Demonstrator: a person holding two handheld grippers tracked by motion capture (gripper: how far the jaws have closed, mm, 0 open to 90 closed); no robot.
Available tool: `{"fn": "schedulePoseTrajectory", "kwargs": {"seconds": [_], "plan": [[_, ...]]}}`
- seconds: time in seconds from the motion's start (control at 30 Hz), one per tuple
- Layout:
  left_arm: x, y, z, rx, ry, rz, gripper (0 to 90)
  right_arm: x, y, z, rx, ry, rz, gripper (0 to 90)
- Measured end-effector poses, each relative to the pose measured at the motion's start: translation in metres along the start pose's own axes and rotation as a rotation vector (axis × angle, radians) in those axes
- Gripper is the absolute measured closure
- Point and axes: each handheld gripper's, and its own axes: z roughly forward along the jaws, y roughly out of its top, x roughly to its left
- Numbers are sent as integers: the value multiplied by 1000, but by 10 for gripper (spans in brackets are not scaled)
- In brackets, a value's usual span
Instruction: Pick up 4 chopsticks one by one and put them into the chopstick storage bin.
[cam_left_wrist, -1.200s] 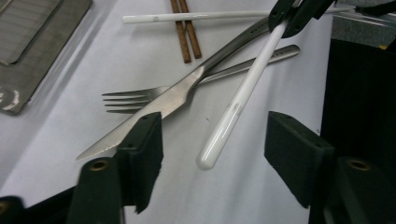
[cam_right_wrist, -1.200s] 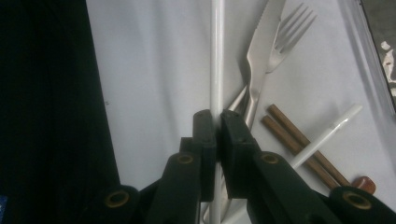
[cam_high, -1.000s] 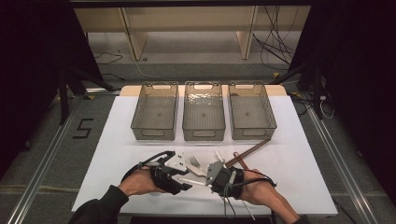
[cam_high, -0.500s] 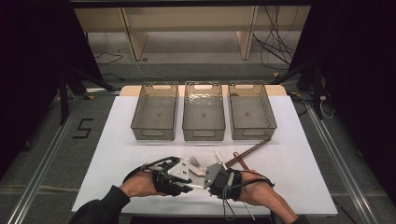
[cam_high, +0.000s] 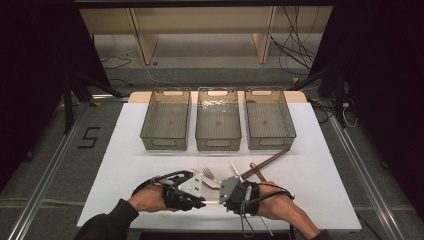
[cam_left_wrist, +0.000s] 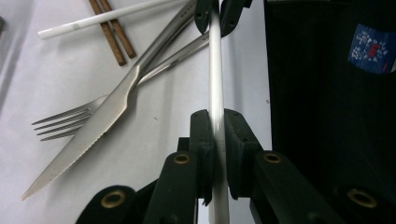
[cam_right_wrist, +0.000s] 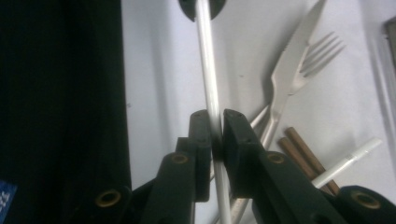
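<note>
Passing a white chopstick (cam_left_wrist: 215, 79) between hands just beside the knife (cam_left_wrist: 93, 133): left tongs (cam_left_wrist: 215, 128) have just clamped it, right tongs (cam_right_wrist: 214, 130) easing off.

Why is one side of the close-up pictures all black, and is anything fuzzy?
Left gripper view: the dark side is unlit black cloth, with the white chopstick glaring bright and the jaws nearest the camera soft. Right gripper view: dimmer, the knife and fork slightly blurred. High view: the white table is lit, the surroundings dark.
</note>
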Motion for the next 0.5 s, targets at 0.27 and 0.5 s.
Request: {"fn": "schedulePoseTrajectory", "kwargs": {"seconds": [0.27, 0.5], "plan": [[14, -16, -11, -8, 76, -81, 829, -21, -11, -32, -193, -104, 203, 432], [25, -27, -25, -52, 179, -175, 828, -22, -27, -46, -299, -172, 360, 370]]}}
